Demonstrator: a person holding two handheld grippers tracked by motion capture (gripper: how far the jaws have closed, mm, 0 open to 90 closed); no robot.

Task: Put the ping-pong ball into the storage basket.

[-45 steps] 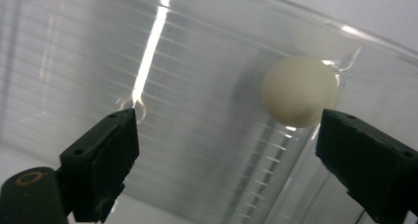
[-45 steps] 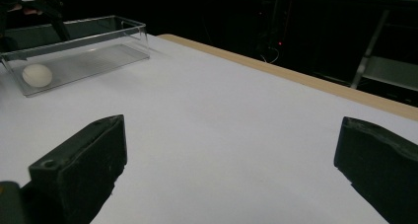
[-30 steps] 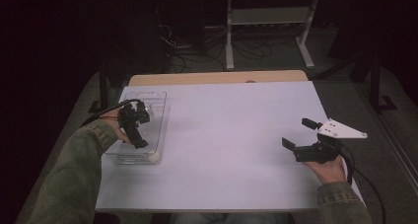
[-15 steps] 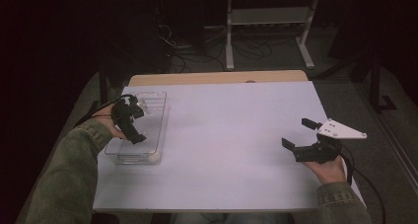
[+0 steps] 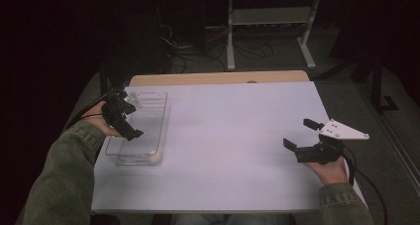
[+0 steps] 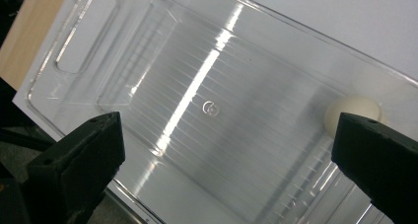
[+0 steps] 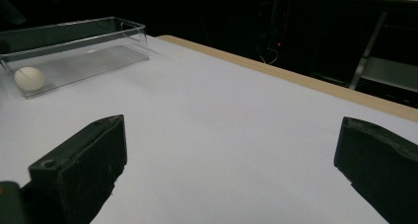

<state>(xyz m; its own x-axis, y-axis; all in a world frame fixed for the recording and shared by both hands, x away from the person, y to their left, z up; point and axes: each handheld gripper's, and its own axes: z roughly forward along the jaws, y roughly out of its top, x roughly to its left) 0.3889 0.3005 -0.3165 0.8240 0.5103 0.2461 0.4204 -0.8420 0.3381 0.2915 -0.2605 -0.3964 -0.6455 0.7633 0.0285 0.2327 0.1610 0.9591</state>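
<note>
A clear plastic bin (image 5: 148, 117) stands on the left part of the white table (image 5: 228, 111). A white ball (image 5: 155, 158) lies in its near right corner. My left gripper (image 5: 131, 117) hovers over the bin's left rim, jaws wide apart with nothing held. The left gripper view looks down into the bin (image 6: 212, 86) from my left gripper (image 6: 226, 135), and the ball (image 6: 351, 114) sits by the right jaw. At the table's right side my right gripper (image 5: 302, 134) is open and holds nothing. From my right gripper (image 7: 231, 135) the bin (image 7: 74, 41) and ball (image 7: 29, 79) lie far left.
A bare wooden strip (image 5: 218, 78) runs along the table's far edge. Behind it on the dark floor stand a metal frame (image 5: 267, 31) and loose cables (image 5: 193, 46). A wide stretch of white tabletop lies between the two grippers.
My left gripper has drifted left and a little farther back, from over the bin's middle to its left rim. The right gripper has stayed put.
</note>
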